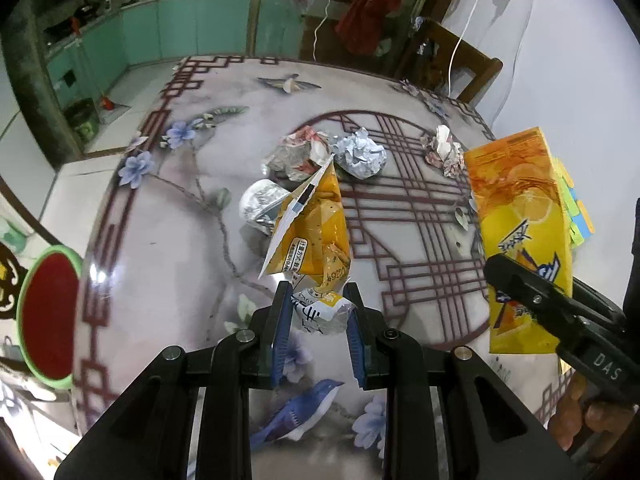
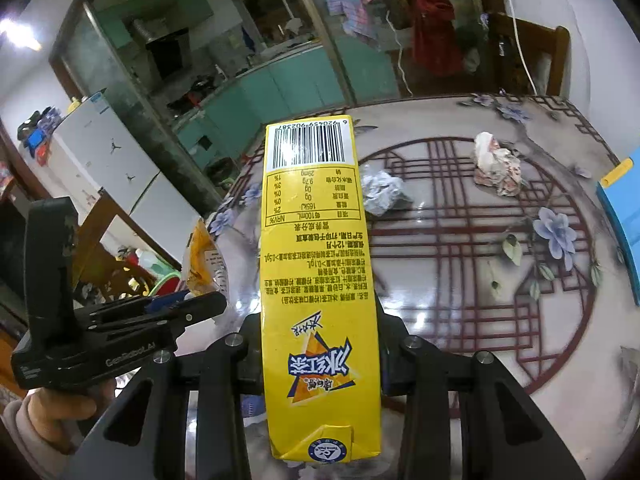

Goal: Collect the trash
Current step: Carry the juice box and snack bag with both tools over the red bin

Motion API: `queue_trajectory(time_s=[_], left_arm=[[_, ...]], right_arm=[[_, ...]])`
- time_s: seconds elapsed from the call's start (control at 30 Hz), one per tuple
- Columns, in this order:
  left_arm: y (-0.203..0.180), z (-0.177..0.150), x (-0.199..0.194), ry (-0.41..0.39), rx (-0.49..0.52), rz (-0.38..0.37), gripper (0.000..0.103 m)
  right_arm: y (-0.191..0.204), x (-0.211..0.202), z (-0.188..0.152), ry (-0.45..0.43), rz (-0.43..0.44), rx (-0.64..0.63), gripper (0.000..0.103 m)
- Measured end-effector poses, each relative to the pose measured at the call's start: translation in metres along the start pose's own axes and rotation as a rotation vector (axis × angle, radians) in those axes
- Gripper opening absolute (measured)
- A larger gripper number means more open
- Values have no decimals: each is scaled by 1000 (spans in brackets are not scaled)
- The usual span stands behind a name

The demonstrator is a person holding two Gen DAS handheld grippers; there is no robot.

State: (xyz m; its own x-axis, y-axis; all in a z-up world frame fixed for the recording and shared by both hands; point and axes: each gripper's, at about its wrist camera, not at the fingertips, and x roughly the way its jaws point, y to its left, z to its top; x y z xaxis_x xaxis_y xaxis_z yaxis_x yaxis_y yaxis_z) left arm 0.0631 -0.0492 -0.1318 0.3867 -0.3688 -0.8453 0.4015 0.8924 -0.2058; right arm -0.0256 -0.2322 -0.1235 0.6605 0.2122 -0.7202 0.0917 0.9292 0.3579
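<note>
My left gripper (image 1: 318, 312) is shut on a crumpled yellow snack wrapper (image 1: 316, 232) and holds it above the flower-patterned table (image 1: 168, 248). My right gripper (image 2: 320, 344) is shut on a tall yellow iced-tea carton (image 2: 316, 264), also seen at the right in the left wrist view (image 1: 520, 240). On the table lie a silver foil ball (image 1: 360, 154), a red-and-white crumpled wrapper (image 1: 298, 152), a squashed silver cup (image 1: 258, 204) and another crumpled paper (image 1: 444, 150). The right wrist view shows the foil ball (image 2: 382, 192) and crumpled paper (image 2: 496, 168).
A red bin with a green rim (image 1: 48, 312) stands beside the table at the left. A blue and yellow box (image 2: 620, 208) lies at the table's right edge. A wooden chair (image 1: 452, 60) stands behind the table.
</note>
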Motion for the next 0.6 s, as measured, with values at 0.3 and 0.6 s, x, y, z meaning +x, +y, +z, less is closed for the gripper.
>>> queue_trajectory(time_s=[0.3,0.6], left_arm=[[35,-11,-16,-17,-46,14,24],[87,-18,-31,-26,-94,10,24]], right_arm=[[29,12,-6,16,11,-23,36],[78,27,-16,33,6,-56,36]])
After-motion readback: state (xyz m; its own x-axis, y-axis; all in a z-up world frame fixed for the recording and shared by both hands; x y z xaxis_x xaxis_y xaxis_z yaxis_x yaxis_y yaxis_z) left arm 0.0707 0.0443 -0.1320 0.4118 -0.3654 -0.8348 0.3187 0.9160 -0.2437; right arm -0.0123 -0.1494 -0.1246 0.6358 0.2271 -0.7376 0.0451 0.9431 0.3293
